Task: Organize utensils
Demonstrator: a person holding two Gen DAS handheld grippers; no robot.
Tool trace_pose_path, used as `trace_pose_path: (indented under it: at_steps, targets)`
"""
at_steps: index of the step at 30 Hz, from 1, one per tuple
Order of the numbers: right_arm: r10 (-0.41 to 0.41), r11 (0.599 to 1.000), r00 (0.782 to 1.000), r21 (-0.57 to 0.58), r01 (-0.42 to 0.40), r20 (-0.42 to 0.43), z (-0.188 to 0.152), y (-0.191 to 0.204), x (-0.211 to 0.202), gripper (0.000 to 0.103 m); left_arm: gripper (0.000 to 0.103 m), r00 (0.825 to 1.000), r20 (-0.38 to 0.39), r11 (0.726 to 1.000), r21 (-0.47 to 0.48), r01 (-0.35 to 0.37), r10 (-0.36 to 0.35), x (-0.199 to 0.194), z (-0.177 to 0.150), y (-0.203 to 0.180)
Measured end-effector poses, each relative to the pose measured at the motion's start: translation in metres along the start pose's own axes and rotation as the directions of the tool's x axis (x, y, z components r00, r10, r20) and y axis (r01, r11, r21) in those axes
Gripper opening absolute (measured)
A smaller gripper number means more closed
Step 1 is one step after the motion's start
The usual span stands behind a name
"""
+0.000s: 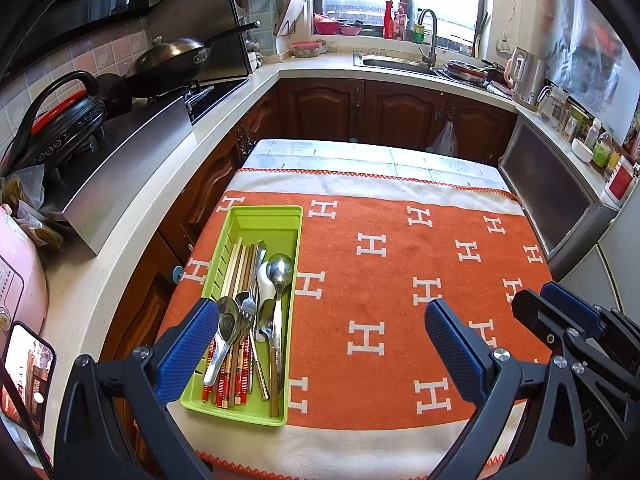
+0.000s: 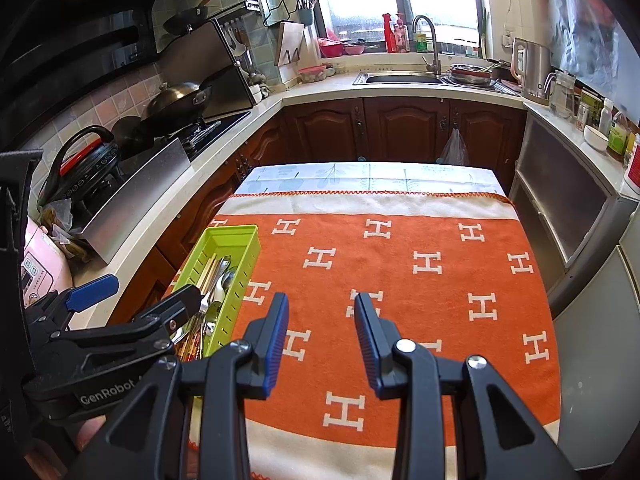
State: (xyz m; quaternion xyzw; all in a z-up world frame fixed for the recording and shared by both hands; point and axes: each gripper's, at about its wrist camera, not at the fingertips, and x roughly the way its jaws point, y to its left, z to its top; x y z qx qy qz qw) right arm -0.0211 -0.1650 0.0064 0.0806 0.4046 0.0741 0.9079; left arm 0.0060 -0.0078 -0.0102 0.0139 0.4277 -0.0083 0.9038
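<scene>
A green utensil tray (image 1: pixel 294 216) sits on the left of the orange blanket (image 1: pixel 400 280). It holds metal spoons (image 1: pixel 279 270), a fork (image 1: pixel 248 308), a white spoon (image 1: pixel 265 282) and several chopsticks (image 1: pixel 236 264). My left gripper (image 1: pixel 322 336) is wide open and empty, its left finger beside the tray's near end. My right gripper (image 2: pixel 321 320) is open and empty above the blanket, right of the tray (image 2: pixel 240 236). The right gripper also shows in the left wrist view (image 1: pixel 560 312), and the left one in the right wrist view (image 2: pixel 132 296).
The table stands in a kitchen. A counter with a stove and wok (image 1: pixel 172 56) runs along the left. A sink (image 1: pixel 396 62) lies at the back. A steel cabinet (image 1: pixel 548 196) stands right of the table. A phone (image 1: pixel 26 372) is at the left.
</scene>
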Motion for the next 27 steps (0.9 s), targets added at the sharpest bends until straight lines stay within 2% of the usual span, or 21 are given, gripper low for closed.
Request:
trace_pose_path:
  at_steps: [27]
  targets:
    - [0.004,1.000,1.000,0.007,-0.004,-0.006,-0.0019,-0.0022,0.0006,0.035,0.102,1.000,-0.010,1.000,0.000,-0.007,0.007,0.0004,-0.0019,-0.0058]
